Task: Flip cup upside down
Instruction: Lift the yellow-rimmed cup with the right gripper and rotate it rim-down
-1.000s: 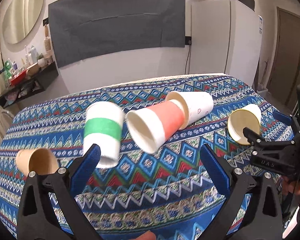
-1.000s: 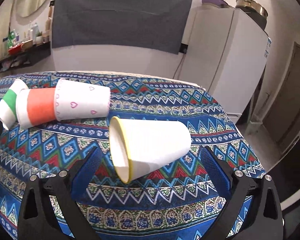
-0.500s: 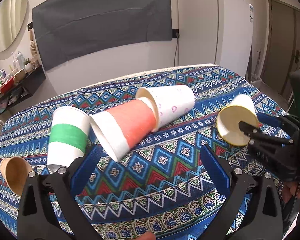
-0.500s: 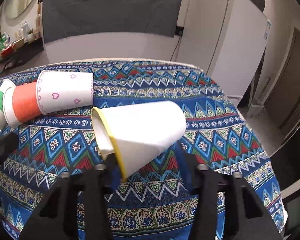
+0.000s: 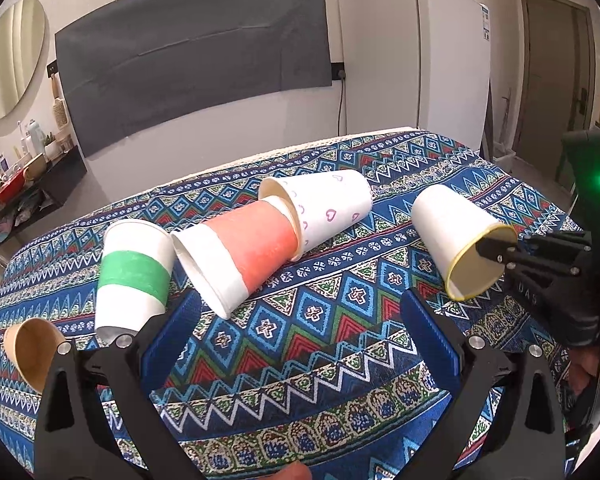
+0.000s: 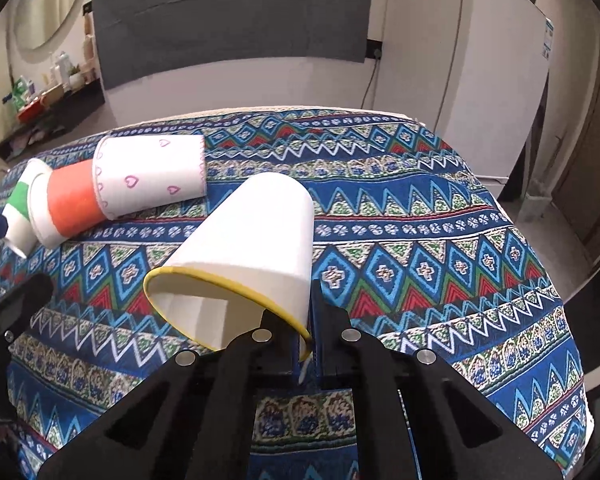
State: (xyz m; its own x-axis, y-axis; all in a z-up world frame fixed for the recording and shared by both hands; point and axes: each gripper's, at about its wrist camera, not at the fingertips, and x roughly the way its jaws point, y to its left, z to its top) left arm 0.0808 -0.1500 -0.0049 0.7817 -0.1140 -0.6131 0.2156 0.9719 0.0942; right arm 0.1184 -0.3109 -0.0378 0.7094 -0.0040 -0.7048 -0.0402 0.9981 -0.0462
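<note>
Covering table: patterned blue cloth (image 5: 320, 320) | right gripper (image 6: 296, 344) fingers pinch yellow-rimmed cup (image 6: 252, 248) | left gripper (image 5: 300, 320) fingers spread, empty | white fridge (image 5: 416, 60) behind

A bench (image 5: 340, 360) covered with a blue patterned cloth stands before a white wall carrying a dark grey panel (image 5: 188, 60). A white refrigerator (image 5: 420, 60) stands right of the panel, an oval mirror (image 5: 10, 60) and cluttered shelf (image 5: 16, 184) left.

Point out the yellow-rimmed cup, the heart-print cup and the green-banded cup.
yellow-rimmed cup (image 6: 256, 236), right wrist view, white side wall.
heart-print cup (image 5: 332, 204), left wrist view, side wall.
green-banded cup (image 5: 134, 276), left wrist view, green band.
</note>
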